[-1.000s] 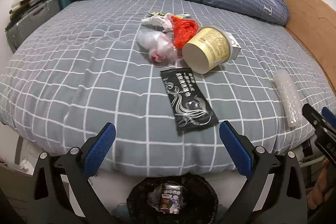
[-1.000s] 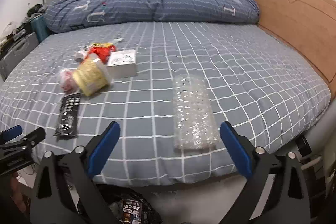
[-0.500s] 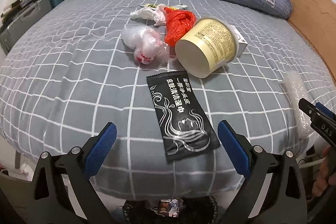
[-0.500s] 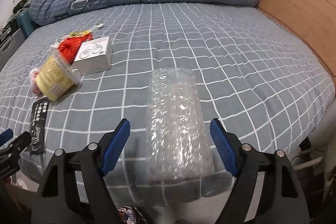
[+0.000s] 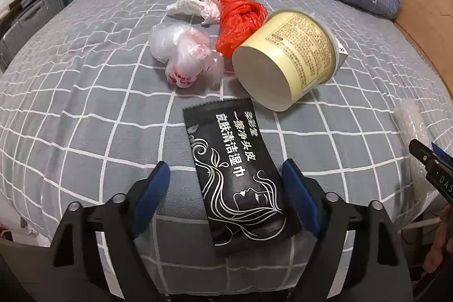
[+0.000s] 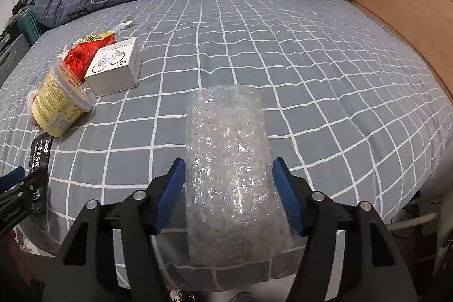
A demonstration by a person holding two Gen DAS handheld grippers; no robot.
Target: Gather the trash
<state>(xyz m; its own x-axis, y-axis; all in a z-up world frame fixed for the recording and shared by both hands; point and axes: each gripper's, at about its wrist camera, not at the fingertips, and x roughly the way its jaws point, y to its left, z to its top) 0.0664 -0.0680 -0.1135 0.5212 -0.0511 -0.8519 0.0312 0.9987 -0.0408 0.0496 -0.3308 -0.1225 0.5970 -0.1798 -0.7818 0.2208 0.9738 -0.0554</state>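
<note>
- Checked grey bed (image 6: 283,53): trash near its foot edge.
- left gripper (image 5: 226,183) closing astride black sachet (image 5: 235,174), untouched.
- right gripper (image 6: 228,180) closing astride bubble wrap (image 6: 229,160); contact unclear.

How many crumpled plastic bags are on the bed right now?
3: a red bag beside the yellow tub, a clear bag with red print left of the tub, and a white bag behind both. More may hide behind the tub.

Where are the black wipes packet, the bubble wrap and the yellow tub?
black wipes packet (image 5: 237,174): left wrist view, middle of its printed face.
bubble wrap (image 6: 232,160): right wrist view, centre of the sheet.
yellow tub (image 5: 300,58): left wrist view, its labelled side wall.
</note>
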